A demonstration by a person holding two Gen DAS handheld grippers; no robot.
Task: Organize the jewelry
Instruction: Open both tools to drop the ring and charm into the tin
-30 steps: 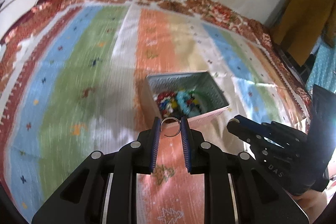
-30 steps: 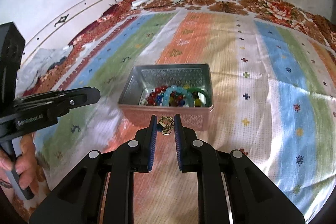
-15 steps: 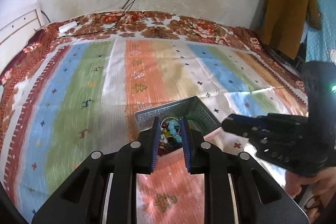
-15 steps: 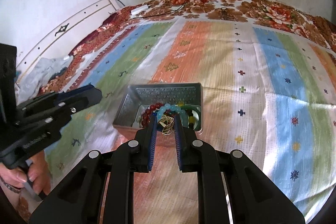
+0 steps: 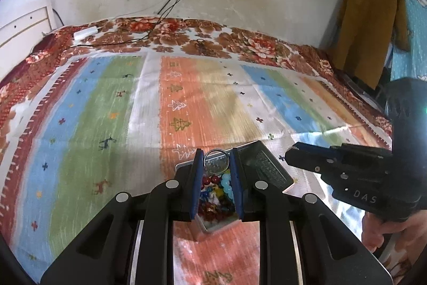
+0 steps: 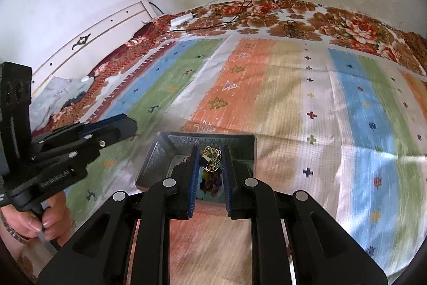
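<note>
Grippers over tin (image 6: pixel 149 162) | left gripper (image 5: pixel 216 164) pinches silver ring (image 5: pixel 216 161), right gripper (image 6: pixel 210 160) gold wire piece (image 6: pixel 211 159) | centre over beads (image 5: pixel 217 191) before you release.

Bed (image 5: pixel 80 124): lying under a striped cloth (image 6: pixel 360 111) and a floral blanket (image 5: pixel 240 44) at frame top. Metal tin (image 6: pixel 149 159) sitting lower centre; white adapter (image 6: pixel 181 18) with cables lying upper left.

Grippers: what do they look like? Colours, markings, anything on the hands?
Both are matte black plastic with blue pads on the fingers and round silver bolt heads along the linkages. The right gripper bears white "DAS" lettering; the left gripper reads "GenRobot.AI". Bare hands grip the handles; the left hand has a beaded bracelet at the wrist.
</note>
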